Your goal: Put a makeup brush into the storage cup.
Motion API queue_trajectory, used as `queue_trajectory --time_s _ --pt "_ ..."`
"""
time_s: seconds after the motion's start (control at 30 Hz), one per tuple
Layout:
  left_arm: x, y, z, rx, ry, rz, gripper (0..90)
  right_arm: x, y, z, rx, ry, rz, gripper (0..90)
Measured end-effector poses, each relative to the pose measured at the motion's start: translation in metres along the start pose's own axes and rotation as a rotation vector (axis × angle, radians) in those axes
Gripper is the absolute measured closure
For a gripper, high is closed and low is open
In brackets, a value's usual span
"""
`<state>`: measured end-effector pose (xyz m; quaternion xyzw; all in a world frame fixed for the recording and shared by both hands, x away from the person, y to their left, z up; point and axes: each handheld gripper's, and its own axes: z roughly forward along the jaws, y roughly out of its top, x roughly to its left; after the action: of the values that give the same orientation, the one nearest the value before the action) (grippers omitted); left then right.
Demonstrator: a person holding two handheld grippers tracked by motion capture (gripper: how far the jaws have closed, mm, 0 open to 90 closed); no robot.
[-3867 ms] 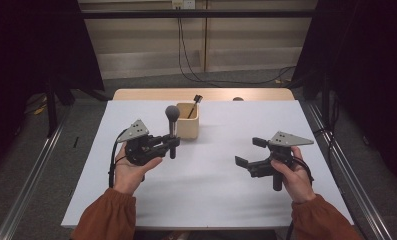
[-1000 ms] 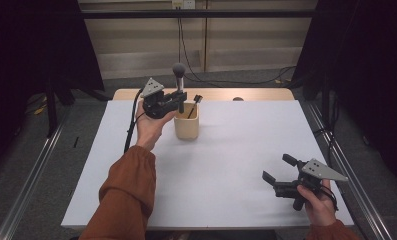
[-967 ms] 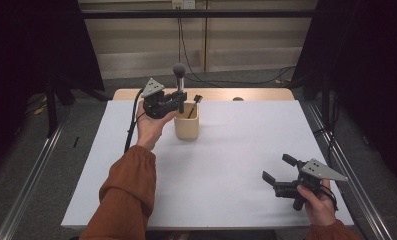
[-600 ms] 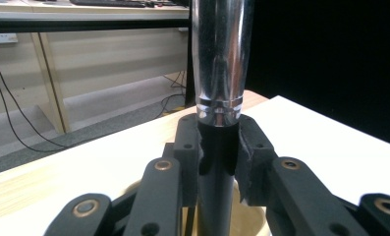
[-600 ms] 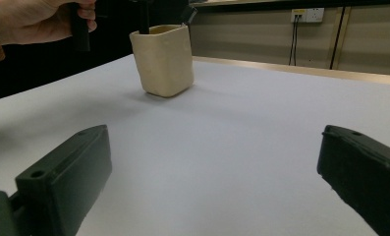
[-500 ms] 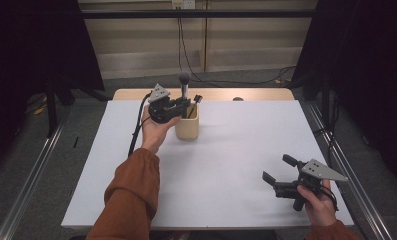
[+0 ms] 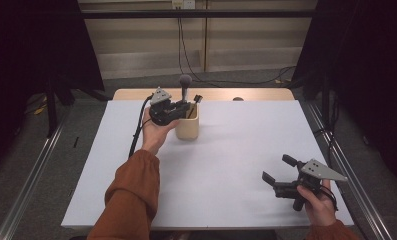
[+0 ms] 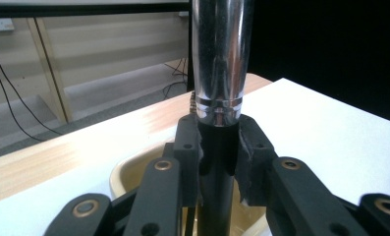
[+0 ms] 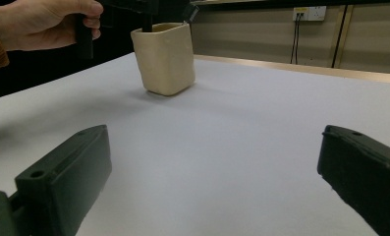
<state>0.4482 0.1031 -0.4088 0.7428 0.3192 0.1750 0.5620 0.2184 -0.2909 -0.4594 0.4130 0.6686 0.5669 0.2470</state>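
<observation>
Brush (image 7: pixel 186 87) lowered upright into beige cup (image 7: pixel 188 129), silver ferrule, black handle

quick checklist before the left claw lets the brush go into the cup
1. Left claw shut on the brush: ok.
2. Brush upright, head up: ok.
3. Handle end inside the cup: ok, it dips below the rim.
4. Handle touching the cup bottom: cannot tell.
5. Cup upright on the table: ok.
6. Right claw open and well away from the cup: ok.
</observation>
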Motion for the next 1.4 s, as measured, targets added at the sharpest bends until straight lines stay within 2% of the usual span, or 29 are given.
queue_trajectory --time_s 0.37,0.53,0.63,0.77,0.93,1.07,1.4 --pt "-0.001 -0.008 0.003 0.027 -0.003 -0.004 74.2 0.001 0.000 0.001 0.008 0.012 -0.005 0.0" --pt "-0.001 -0.011 0.005 0.059 0.007 -0.012 74.0 0.002 0.000 0.001 0.008 0.015 -0.011 0.0" --pt "-0.001 -0.012 0.005 0.072 0.008 0.009 73.8 0.002 0.000 0.001 0.007 0.017 -0.009 0.0" --pt "0.000 -0.012 0.005 0.068 0.013 -0.011 73.1 0.002 0.000 0.002 0.010 0.015 -0.007 0.0" --pt "-0.001 -0.013 0.005 0.087 0.011 -0.016 68.4 0.002 0.000 0.002 0.011 0.018 -0.009 0.0" --pt "-0.002 -0.014 0.005 0.079 0.017 -0.012 64.3 0.002 0.000 0.002 0.012 0.018 -0.012 0.0" --pt "0.002 -0.012 0.001 0.069 0.012 -0.028 45.8 -0.001 -0.002 0.003 0.012 0.011 0.006 0.0"
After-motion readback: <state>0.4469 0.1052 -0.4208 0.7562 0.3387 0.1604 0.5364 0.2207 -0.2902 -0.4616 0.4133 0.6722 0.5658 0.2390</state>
